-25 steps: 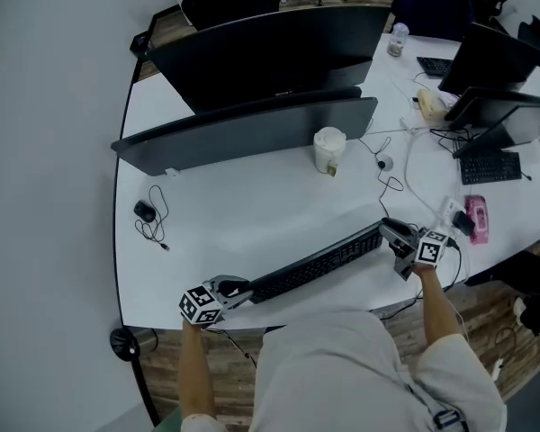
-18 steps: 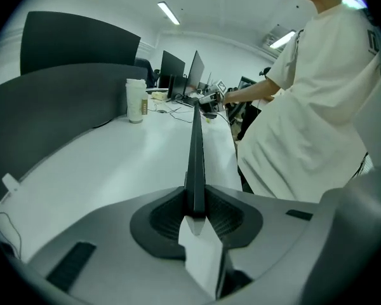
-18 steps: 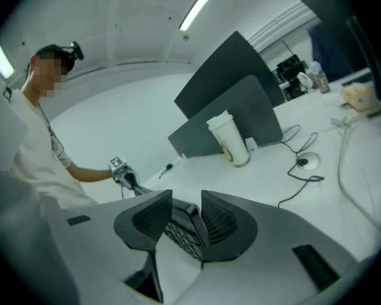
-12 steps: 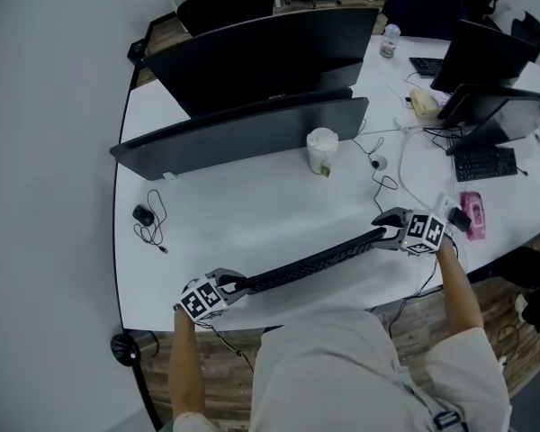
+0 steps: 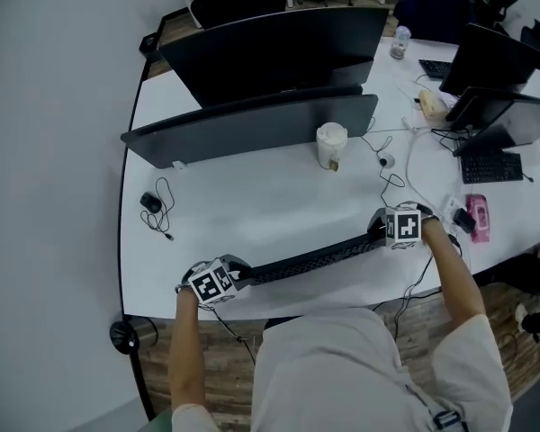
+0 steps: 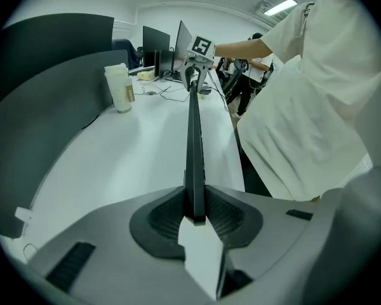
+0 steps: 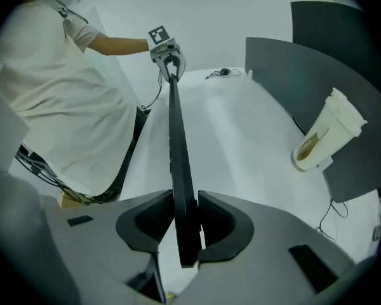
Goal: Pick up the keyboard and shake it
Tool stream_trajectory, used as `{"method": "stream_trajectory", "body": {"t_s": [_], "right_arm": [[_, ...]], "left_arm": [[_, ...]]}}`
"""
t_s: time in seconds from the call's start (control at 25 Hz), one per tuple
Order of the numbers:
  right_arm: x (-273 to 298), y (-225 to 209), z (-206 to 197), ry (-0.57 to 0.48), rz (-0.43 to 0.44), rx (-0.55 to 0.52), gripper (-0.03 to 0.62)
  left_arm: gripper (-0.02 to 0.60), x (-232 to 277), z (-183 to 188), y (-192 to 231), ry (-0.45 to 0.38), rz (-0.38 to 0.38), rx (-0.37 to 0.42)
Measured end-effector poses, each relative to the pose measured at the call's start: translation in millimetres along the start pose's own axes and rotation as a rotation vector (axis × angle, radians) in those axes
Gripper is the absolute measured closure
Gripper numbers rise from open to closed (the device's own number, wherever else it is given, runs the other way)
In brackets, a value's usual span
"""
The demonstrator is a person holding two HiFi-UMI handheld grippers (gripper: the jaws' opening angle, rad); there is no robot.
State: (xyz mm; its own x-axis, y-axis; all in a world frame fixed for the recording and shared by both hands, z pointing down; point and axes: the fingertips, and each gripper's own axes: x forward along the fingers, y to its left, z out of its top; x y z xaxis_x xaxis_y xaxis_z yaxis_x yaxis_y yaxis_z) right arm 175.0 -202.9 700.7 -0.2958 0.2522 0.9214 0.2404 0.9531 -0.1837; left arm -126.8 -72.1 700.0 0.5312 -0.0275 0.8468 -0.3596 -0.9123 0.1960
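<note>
2 grippers hold the keyboard by its ends, turned on edge over the near side of the desk. The left gripper pinches the left end. The right gripper points steeply down, forearm outstretched, its jaws just closing onto the right end.

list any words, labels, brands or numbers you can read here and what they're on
No text here can be read.
Cup: brown label, print too blurred to read.
Keyboard: seen edge-on, no key legends visible.
Marker cube on the left gripper and the one on the right gripper: black-and-white square patterns, no words; the right fingers have just been closing on the keyboard.
</note>
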Motion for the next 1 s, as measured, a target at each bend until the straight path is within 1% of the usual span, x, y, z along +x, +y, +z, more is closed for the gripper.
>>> {"method": "stream_trajectory", "body": {"t_s": [0.12, 0.24, 0.36, 0.48, 0.56, 0.64, 0.72, 0.8, 0.84, 0.92, 1.0], "right_arm": [[1, 4, 0, 0.029, 0.007, -0.024, 0.456], [3, 9, 4, 0.037, 0.002, -0.051, 0.459], [5, 13, 4, 0.034, -0.007, -0.048, 0.459], [4, 17, 2, 0.036, -0.008, -0.037, 0.459], [4, 21, 1, 0.036, -0.014, -0.03, 0.459], [3, 26, 5, 0.035, -0.031, -0.029, 0.461], [-1, 31, 9, 0.035, -0.08, -0.033, 0.462], [-8, 29, 15, 0.034, -0.171, -0.044, 0.462], [-13, 25, 18, 0.035, -0.229, -0.053, 0.462], [-24, 16, 28, 0.04, -0.354, -0.071, 0.461], [-38, 8, 40, 0.052, -0.484, -0.091, 0.457]], "left_arm": [[0.479, 0, 2, 3, 0.038, -0.031, 0.0], [0.476, 2, -5, -2, 0.115, -0.068, 0.015], [0.475, 2, -3, -3, 0.191, -0.11, 0.045], [0.471, -1, 1, 0, 0.273, -0.149, 0.036], [0.465, -1, 2, -2, 0.337, -0.184, 0.062], [0.463, -2, 1, -1, 0.372, -0.173, 0.103], [0.465, 1, -4, 4, 0.364, -0.114, 0.134], [0.466, 4, -12, 9, 0.351, -0.033, 0.157], [0.466, 1, -14, 13, 0.35, 0.022, 0.175], [0.466, -9, -16, 29, 0.345, 0.165, 0.225], [0.468, -24, -15, 46, 0.336, 0.331, 0.276]]}}
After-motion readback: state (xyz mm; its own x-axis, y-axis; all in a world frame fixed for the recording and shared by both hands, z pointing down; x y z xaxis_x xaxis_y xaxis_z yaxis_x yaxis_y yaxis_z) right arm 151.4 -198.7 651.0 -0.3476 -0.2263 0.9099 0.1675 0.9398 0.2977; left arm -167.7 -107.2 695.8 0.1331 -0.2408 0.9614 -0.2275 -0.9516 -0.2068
